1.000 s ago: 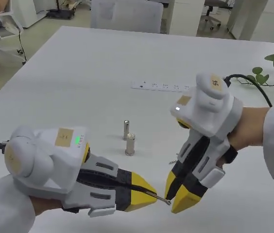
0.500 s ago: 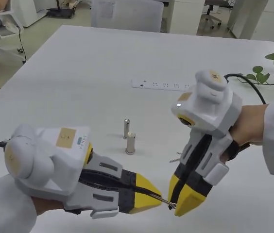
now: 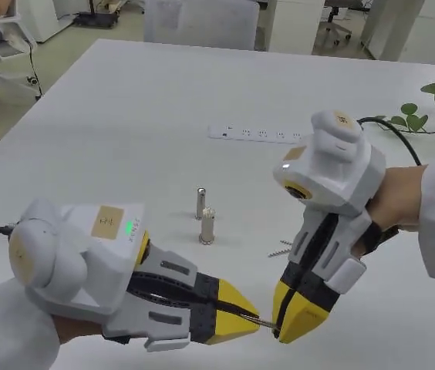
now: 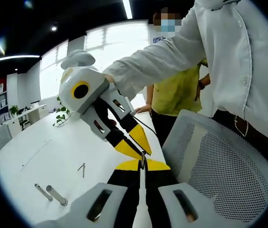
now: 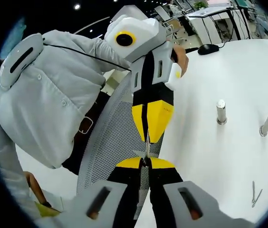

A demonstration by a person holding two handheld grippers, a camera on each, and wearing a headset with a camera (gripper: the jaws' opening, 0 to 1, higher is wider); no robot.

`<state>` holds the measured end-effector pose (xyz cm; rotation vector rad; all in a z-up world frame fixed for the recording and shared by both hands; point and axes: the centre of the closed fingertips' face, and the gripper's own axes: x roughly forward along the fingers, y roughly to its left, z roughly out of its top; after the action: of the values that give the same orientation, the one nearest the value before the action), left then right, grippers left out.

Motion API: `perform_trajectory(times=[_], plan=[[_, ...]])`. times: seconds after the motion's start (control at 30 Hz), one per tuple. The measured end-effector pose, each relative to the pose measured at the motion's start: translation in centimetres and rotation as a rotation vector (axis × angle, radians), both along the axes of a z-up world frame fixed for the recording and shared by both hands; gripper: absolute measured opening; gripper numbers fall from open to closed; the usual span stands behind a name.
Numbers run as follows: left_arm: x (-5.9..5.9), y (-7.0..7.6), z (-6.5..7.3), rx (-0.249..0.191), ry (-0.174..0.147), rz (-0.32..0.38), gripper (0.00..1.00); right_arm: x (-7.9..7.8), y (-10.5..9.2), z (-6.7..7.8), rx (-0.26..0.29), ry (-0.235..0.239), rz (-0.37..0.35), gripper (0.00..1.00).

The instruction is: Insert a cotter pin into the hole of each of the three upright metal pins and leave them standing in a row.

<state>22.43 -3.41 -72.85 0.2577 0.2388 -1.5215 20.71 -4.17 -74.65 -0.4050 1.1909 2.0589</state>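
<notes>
At the near edge of the table [image 3: 125, 139], the change is in the right gripper [image 3: 285, 333]. A second ago its tips hung a little apart just beside the free end of the cotter pin [image 3: 264, 323]. It has since dipped lower and pinched down on that end. The left gripper [image 3: 251, 321] has barely moved and is clenched on the other end, so the thin wire now bridges the two sets of yellow tips, held up off the table. My right gripper view agrees: both tips meet on the wire from opposite sides. I read this as a hand-over or a re-grip to get the cotter pin lined up, not an insertion yet. The two metal pins [image 3: 200, 203] [image 3: 207, 227] I can make out stand upright near mid-table, close together and well apart from both grippers, with nothing that I can see through their holes. Spare cotter pins [image 3: 279, 248] lie loose on the table just beside the right gripper — so most of the task is still ahead of me.
</notes>
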Motion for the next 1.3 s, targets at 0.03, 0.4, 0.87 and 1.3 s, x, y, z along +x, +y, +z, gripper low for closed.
perform_trajectory(times=[0.03,0.4,0.87,1.3], plan=[[0.0,0.0,0.0,0.0,0.0,0.0,0.0,0.0,0.0,0.0,0.0,-0.003,0.002,0.07],[0.2,0.1,-0.5,0.014,0.027,0.019,0.0,0.6,0.1,-0.5,0.001,-0.089,0.0,0.05],[0.9,0.8,-1.8,0.061,0.13,0.081,0.01,1.7,0.6,-1.4,-0.002,-0.333,0.033,0.03],[1.6,1.1,-2.4,0.089,0.156,0.139,0.01,2.8,1.0,-1.7,-0.028,-0.487,0.028,0.03]])
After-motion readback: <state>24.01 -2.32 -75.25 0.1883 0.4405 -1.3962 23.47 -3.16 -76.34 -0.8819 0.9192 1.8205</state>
